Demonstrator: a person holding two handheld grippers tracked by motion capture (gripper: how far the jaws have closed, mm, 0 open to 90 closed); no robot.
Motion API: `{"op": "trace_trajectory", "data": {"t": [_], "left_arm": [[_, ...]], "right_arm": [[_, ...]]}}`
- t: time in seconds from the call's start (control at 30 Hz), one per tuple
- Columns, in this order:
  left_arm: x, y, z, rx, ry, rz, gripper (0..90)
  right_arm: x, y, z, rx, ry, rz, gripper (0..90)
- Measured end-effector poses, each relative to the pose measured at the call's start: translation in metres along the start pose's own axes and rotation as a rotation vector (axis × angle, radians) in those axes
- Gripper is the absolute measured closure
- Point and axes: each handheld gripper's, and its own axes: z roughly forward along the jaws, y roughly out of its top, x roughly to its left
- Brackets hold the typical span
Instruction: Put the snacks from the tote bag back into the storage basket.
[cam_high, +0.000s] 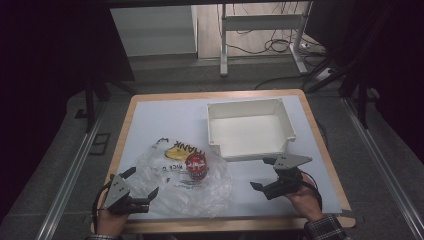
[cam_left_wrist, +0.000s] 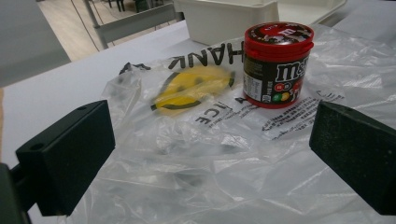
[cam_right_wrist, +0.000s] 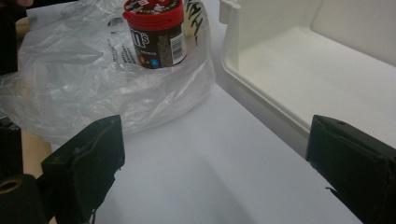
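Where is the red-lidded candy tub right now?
The candy tub stands upright on the plastic bag, left of the white bin in the high view.

Left gripper and right gripper low over table (one per hand), jaws spread wide, empty.

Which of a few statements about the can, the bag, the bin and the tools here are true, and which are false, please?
1. The can stands upright on the bag. True.
2. The can's lid is blue. False: it is red.
3. The bin holds the can. False: the bin is empty; the can stands outside it.
4. The left tool is open at the bag's edge. True.
5. The right tool grips the bin. False: it is open and holds nothing.
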Motion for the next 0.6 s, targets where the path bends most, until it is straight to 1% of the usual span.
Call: {"op": "trace_trajectory", "data": {"t": [0.27, 0.43, 0.6], "left_arm": [[0.001, 0.001, 0.0, 0.005, -0.026, -0.029, 0.5], [0.001, 0.001, 0.0, 0.002, -0.048, -0.036, 0.7], [0.0, 0.002, 0.0, 0.004, -0.079, -0.032, 0.9]], "right_arm": [[0.004, 0.005, 0.007, -0.001, 0.02, -0.022, 4.9], [0.004, 0.007, 0.009, 0.003, 0.018, -0.033, 4.8], [0.005, 0.009, 0.013, 0.009, 0.031, -0.037, 4.8]]}}
